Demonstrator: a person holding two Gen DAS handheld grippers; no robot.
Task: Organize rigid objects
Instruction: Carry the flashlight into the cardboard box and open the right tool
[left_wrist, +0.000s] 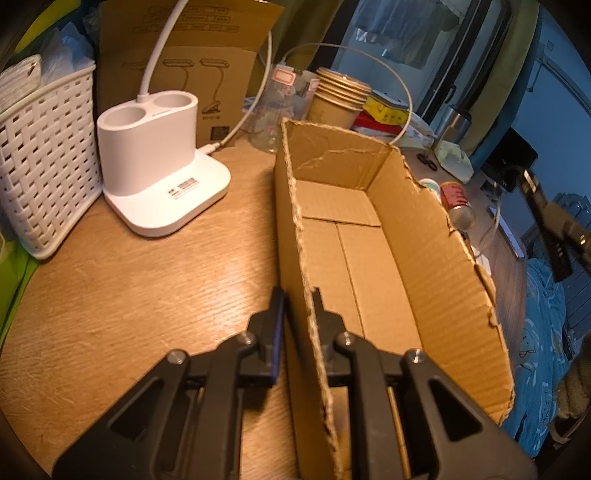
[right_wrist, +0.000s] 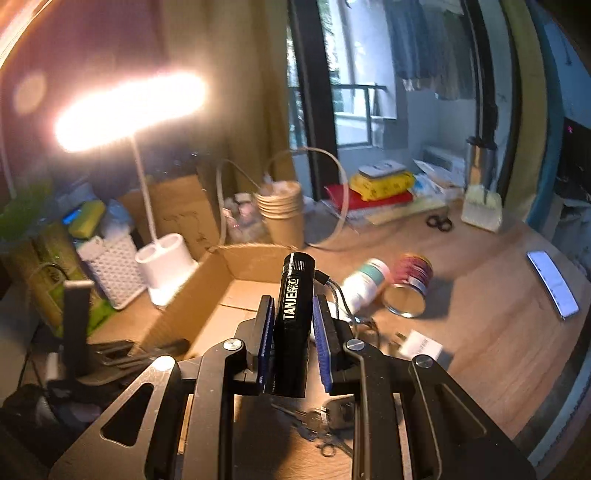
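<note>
we see our left gripper (left_wrist: 298, 295) clamped on the near left wall of the open cardboard box (left_wrist: 436, 258), one finger outside the wall and one inside, the torn edge of the wall running between them. the box sits on the wooden table (left_wrist: 129, 280) and its floor looks bare in the left wrist view. just left of it stands a white lamp base (left_wrist: 159, 162) with two round wells, and beside that a white woven basket (left_wrist: 44, 158). behind the box are a stack of paper cups (left_wrist: 338, 98) and a yellow packet (left_wrist: 386, 109). our right gripper (right_wrist: 293, 314) holds a black flashlight (right_wrist: 295, 317) lettered "tanje", pinched between the blue pads (right_wrist: 322, 343), its body pointing forward and its cord trailing off to the right. the flashlight is raised above the table, near the right side of the box, though we cannot tell whether it is over the opening. on the table to the right lie a white bottle (right_wrist: 365, 284) on its side, a red tin can (right_wrist: 410, 288) on its side just beside it, a white plug adapter (right_wrist: 421, 347), and a phone (right_wrist: 552, 284) well apart. keys (right_wrist: 317, 424) lie under the gripper. the lit lamp head (right_wrist: 129, 110) glares at upper left.
</note>
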